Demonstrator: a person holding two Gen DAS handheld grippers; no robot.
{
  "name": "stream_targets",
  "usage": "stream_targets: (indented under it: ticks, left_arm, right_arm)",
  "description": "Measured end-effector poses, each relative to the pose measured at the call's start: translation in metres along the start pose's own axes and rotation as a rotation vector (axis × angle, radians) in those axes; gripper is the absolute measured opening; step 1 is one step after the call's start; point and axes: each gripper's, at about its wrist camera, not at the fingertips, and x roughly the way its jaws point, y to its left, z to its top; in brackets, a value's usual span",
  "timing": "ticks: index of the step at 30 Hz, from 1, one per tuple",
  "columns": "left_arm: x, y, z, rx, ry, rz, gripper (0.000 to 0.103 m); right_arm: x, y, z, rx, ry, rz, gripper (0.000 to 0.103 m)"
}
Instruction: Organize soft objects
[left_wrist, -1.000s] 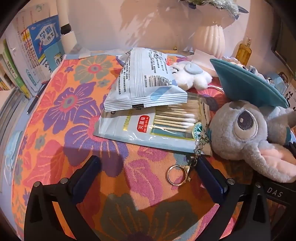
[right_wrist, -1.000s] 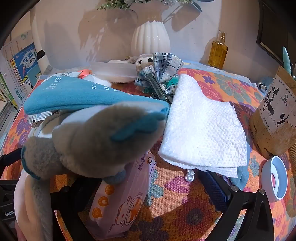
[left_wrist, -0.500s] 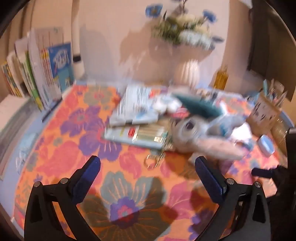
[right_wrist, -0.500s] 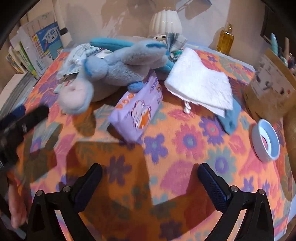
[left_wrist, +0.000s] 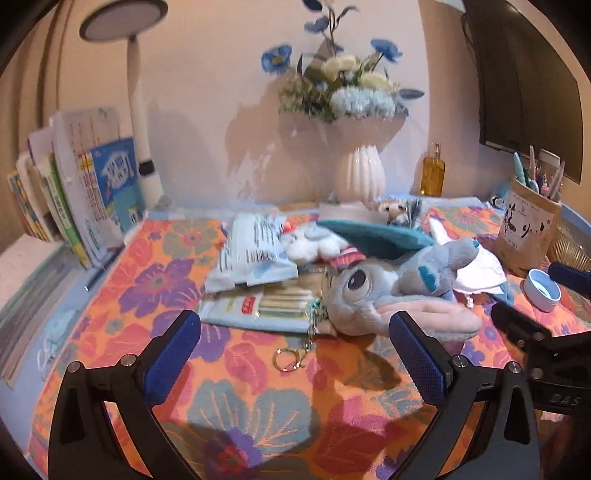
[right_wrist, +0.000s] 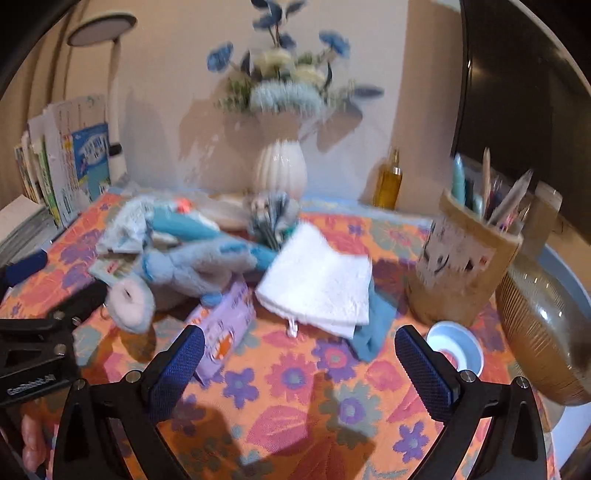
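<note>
A grey-blue plush animal (left_wrist: 391, 291) (right_wrist: 192, 266) lies on its side on the flowered cloth, with a teal fabric piece (left_wrist: 373, 238) over it. Behind it sits a small white plush (left_wrist: 310, 245). A folded white towel (right_wrist: 317, 284) rests to its right on a blue cloth (right_wrist: 373, 325), and a purple tissue pack (right_wrist: 225, 325) lies in front. My left gripper (left_wrist: 291, 354) is open, held back from the plush. My right gripper (right_wrist: 299, 365) is open too, short of the towel and tissue pack. Neither holds anything.
Plastic packets (left_wrist: 251, 254), a cotton swab pack (left_wrist: 258, 306) and a key ring (left_wrist: 288, 360) lie left of the plush. A white vase (left_wrist: 360, 177), an oil bottle (right_wrist: 388, 181), a pen holder (right_wrist: 465, 269), a small blue bowl (right_wrist: 456, 347), a ribbed glass vessel (right_wrist: 543, 332) and books (left_wrist: 74, 192) ring the cloth.
Both grippers have pulled back and up from the pile, so the plush and towel now sit farther away. Both stayed open with nothing in them. The objects have not moved.
</note>
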Motion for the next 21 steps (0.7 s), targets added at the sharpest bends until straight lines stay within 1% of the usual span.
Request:
stream_targets:
  ticks: [1,2,4,7,11,18,21]
  left_arm:
    - [0.005,0.0,-0.002,-0.005,0.02,-0.004,0.102]
    - [0.01,0.003,-0.002,-0.02,0.044,-0.004,0.102]
    - [0.012,0.005,-0.005,-0.034,0.05,-0.008,0.102]
    - [0.01,0.008,-0.007,-0.055,0.043,-0.003,0.102]
    - [0.009,0.008,-0.007,-0.054,0.046,-0.001,0.102]
    - [0.013,0.013,-0.004,-0.061,0.071,-0.013,0.102]
    - [0.017,0.015,-0.004,-0.067,0.093,-0.007,0.102]
  right_arm:
    - [-0.003,-0.001,-0.002,-0.002,-0.005,0.004,0.103]
    - [0.0,0.0,-0.003,-0.004,0.008,0.007,0.103]
    - [0.002,-0.002,-0.002,-0.004,0.019,-0.002,0.103]
    - [-0.001,-0.003,-0.003,0.002,0.01,0.021,0.103]
    - [-0.001,-0.007,-0.004,0.027,0.012,0.038,0.103]
    - [-0.001,-0.005,-0.004,0.025,0.009,0.029,0.103]
    - [0.001,-0.005,-0.004,0.021,0.013,0.03,0.103]
